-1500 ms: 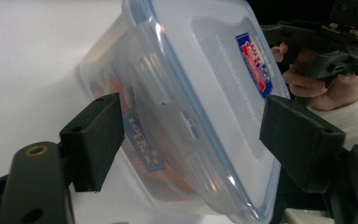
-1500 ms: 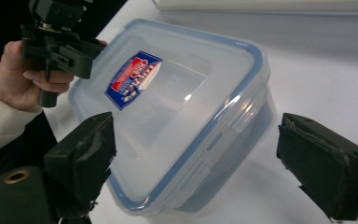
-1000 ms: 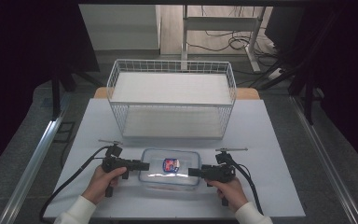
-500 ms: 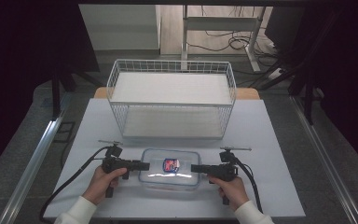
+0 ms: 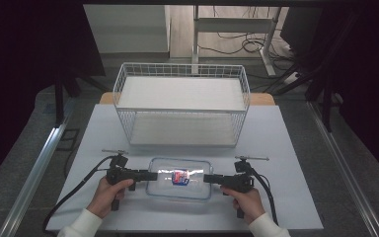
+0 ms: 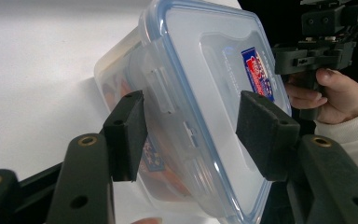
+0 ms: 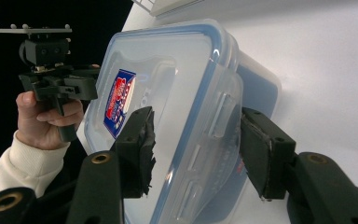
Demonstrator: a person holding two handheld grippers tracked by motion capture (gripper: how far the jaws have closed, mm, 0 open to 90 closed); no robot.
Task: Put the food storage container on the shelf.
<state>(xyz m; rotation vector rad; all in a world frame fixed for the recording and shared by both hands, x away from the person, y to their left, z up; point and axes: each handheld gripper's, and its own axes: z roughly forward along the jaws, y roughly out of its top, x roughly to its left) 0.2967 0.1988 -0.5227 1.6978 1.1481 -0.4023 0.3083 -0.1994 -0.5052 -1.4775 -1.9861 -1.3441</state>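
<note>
A clear lidded container (image 5: 180, 178) is lying on the counter (image 5: 286, 148) before a wire basket (image 5: 182, 103). The left gripper (image 5: 150, 175) and right gripper (image 5: 208, 178) are straddling its ends, spread (gripper views showing gaps the high view hides).

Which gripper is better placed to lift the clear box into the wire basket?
Neither clearly; probably both. The left gripper and right gripper each straddle one end of the box with open fingers, before the basket.

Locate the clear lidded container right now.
In the high view the container lies on the white table, near its front edge, just ahead of the wire basket, between the left gripper and right gripper.
</note>
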